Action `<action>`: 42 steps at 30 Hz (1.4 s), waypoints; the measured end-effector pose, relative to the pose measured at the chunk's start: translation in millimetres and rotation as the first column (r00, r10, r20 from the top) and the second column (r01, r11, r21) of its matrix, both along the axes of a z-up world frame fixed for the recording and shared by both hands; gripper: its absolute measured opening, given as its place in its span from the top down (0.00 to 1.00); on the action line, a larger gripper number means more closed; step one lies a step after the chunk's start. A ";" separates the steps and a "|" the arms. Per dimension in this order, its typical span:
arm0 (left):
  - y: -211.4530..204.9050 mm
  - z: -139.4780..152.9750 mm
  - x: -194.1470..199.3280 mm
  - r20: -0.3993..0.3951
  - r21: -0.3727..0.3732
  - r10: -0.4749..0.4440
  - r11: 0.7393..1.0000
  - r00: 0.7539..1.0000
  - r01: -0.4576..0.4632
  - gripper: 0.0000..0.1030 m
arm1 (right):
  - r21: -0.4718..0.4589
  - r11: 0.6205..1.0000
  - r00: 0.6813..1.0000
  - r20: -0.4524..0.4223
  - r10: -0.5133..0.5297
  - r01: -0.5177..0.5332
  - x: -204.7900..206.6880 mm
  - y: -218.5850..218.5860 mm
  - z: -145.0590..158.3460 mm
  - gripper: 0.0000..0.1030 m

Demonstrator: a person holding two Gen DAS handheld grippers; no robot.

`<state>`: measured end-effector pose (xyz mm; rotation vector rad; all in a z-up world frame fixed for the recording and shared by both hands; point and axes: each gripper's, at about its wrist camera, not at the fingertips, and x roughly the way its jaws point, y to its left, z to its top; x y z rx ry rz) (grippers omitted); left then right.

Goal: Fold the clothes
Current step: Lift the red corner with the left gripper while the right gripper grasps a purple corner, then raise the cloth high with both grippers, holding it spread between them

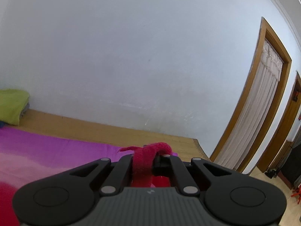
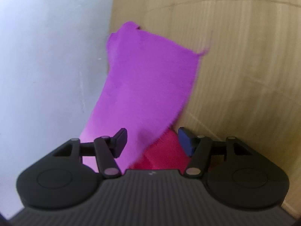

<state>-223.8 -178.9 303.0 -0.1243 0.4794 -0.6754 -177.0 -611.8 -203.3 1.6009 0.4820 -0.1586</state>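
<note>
Purple-to-pink cloth (image 1: pixel 47 150) lies spread over a straw-coloured woven mat (image 1: pixel 112 131), and its colour runs from violet at the far edge through pale pink to deep crimson nearest the camera. In the left wrist view it covers the lower left of the scene, flat and smooth, with its far edge running roughly parallel to the pale wall (image 1: pixel 131 56) behind the mat. The left tongs (image 1: pixel 148 157) are drawn close together on a crimson strip of the cloth (image 1: pixel 144 162), a fuzzy, towel-like band that rises between the fingers, arches over at the top and ends in a small frayed tip pointing left. More red fabric shows below the strip, between the linkage bars. At the far left a folded lime-green garment (image 1: pixel 13 105) sits on the mat against the wall, well apart from the purple cloth. To the right stands a wooden door frame (image 1: pixel 272 52) with a white curtain (image 1: pixel 259 101) hanging in it. In the right wrist view the purple cloth (image 2: pixel 146 79) appears as a long violet panel stretching away from the tongs towards the far wall, blurred, with a small wisp sticking out at its far right corner; the part nearest the camera turns crimson. The right tongs (image 2: pixel 152 143) stand wide apart, one finger on each side of the fabric, and the pictures do not show clearly whether either pad touches it. The mat fills the right side of that view.
</note>
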 end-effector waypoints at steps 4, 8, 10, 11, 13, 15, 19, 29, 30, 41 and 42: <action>-2.7 -1.6 -2.7 -0.002 0.009 0.011 1.000 1.000 -0.011 0.98 | 0.027 0.998 0.998 0.038 -0.053 0.052 33.1 -8.1 -3.9 0.40; 0.2 -6.7 -5.0 -0.024 0.005 0.048 0.999 0.999 -0.047 0.98 | 0.000 0.992 0.992 0.012 -0.123 0.123 22.3 -21.1 -10.2 0.41; 2.9 -11.5 -5.2 -0.043 -0.003 0.057 0.998 0.997 -0.058 0.98 | -0.066 0.985 0.987 -0.012 -0.162 0.161 15.1 -28.9 -4.8 0.44; 3.4 -14.2 -5.4 -0.054 -0.008 0.057 0.998 0.997 -0.058 0.98 | -0.108 0.979 0.984 -0.031 -0.178 0.174 11.7 -33.2 -1.4 0.47; 3.9 -20.1 -6.0 -0.081 -0.018 0.051 0.998 0.995 -0.052 0.98 | -0.205 0.969 0.986 -0.066 -0.155 0.139 16.2 -45.8 3.2 0.97; 2.9 -23.4 -8.0 -0.106 -0.038 0.040 0.998 0.994 -0.045 0.98 | -0.286 0.953 0.989 -0.083 -0.126 0.098 22.6 -57.9 11.1 0.96; 0.2 -16.8 -15.0 -0.124 -0.099 0.025 0.994 0.992 -0.037 0.98 | -0.389 0.914 0.992 0.014 -0.124 0.120 41.2 -97.0 59.8 0.96; 11.8 17.8 -55.7 -0.067 -0.186 0.130 0.973 0.989 -0.140 0.97 | -0.671 0.714 0.930 0.358 0.078 0.198 179.0 -162.7 293.5 0.96; 18.9 15.5 -60.2 -0.076 -0.190 0.149 0.968 0.986 -0.161 0.97 | -0.695 0.696 0.927 0.357 0.117 0.180 198.8 -150.8 304.4 0.96; 178.9 -17.5 -38.5 -0.142 -0.239 0.352 0.895 0.925 -0.377 0.97 | -0.817 0.575 0.836 0.288 0.467 -0.039 419.5 98.3 360.7 0.96; 202.6 -23.8 -29.8 -0.157 -0.236 0.366 0.888 0.917 -0.395 0.97 | -0.826 0.562 0.824 0.283 0.490 -0.050 435.2 130.6 363.0 0.96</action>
